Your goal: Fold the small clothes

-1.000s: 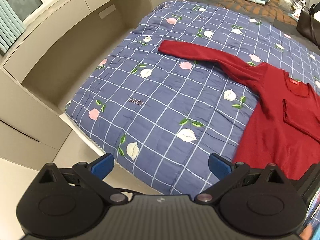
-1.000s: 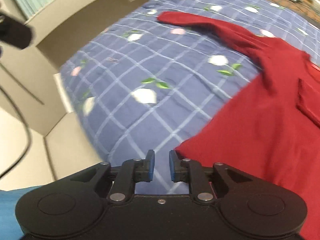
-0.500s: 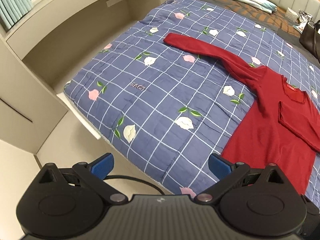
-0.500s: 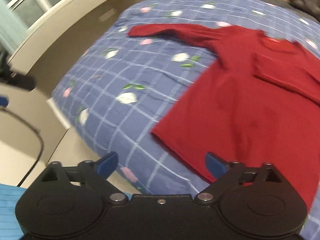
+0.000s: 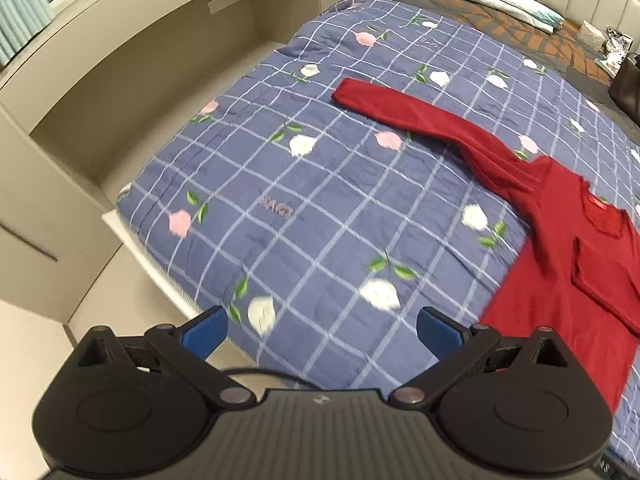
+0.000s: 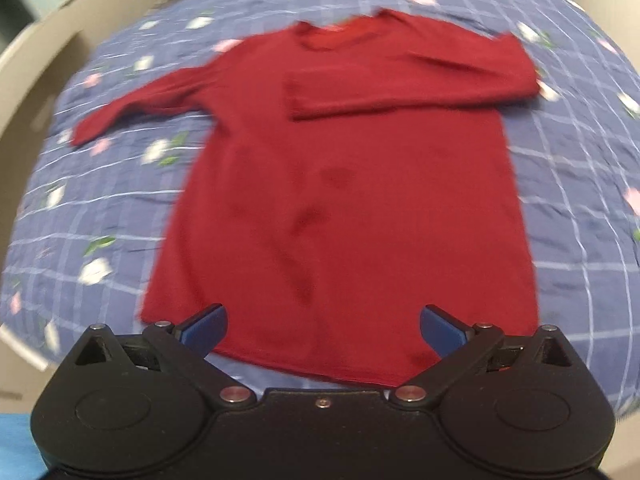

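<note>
- The red long-sleeved top (image 6: 344,200) lies flat on the blue checked quilt (image 5: 312,208), directly ahead of the right gripper (image 6: 322,326), its hem just beyond the blue fingertips.
- Seen from the left gripper (image 5: 320,330), the same top sits ahead and off to the right side, with the quilt alone between the two fingers.
- Both tongs stand wide apart and carry nothing; neither touches the cloth.
- One sleeve (image 6: 412,80) is already laid across the chest; the other sleeve (image 5: 420,120) stretches straight out, far ahead of the left gripper.
- The fabric looks light, soft and limp, probably a thin knit; it should sag and drape from any pinch and drag along the quilt rather than slide cleanly.
- The likely next hold is the cuff end of the outstretched sleeve, pinched through both layers, then carried over the body to match the folded one.
- For later folds, the hem corners near the right gripper look the best places to grip, one per tong, so the edge stays straight.
- The right view is blurred, so small wrinkles cannot be judged.
</note>
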Tool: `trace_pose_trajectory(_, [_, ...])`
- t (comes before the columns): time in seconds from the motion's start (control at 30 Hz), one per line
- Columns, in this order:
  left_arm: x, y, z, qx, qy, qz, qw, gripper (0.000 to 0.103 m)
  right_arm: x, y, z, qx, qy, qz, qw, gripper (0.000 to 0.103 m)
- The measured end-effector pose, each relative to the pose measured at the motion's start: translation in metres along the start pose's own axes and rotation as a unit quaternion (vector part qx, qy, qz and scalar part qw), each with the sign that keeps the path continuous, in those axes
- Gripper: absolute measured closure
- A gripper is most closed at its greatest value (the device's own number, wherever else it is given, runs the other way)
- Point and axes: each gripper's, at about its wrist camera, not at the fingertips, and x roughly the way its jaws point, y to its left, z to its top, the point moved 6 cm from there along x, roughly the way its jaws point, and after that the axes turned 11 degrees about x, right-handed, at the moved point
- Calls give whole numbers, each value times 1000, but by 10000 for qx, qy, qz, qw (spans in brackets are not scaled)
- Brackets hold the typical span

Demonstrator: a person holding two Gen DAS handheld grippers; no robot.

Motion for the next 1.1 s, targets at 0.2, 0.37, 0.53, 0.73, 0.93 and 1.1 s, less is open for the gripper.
trace_pose_trajectory(0.2, [51, 43, 71, -101, -60, -63, 9999, 0, 8, -2, 10, 981, -208, -514, 9936, 1])
trace_pose_trajectory(0.37, [108, 69, 136, -112, -262, -411, 9988, 0, 12, 41, 13, 725, -183, -735, 9945, 1])
trace_pose_trajectory(0.53, [167, 77, 197, -331, -505, -922, 9939, 0, 4, 89, 15, 713, -248, -736, 9944, 1])
trace_pose_trajectory(0.73, [234, 68, 248, -357, -460, -935, 9939, 0, -3, 115, -7, 358, 1, -961, 9947, 1])
trace_pose_trajectory(0.93, [290, 68, 283, -342, -341, -951, 9943, 6, -8, 105, -22, 961, 129, -1280, 9870, 1])
trace_pose_trajectory(1.1, [327, 71, 305, -356, -299, -1030, 9936, 8, -2, 113, -38, 1118, 317, -1296, 9847, 1])
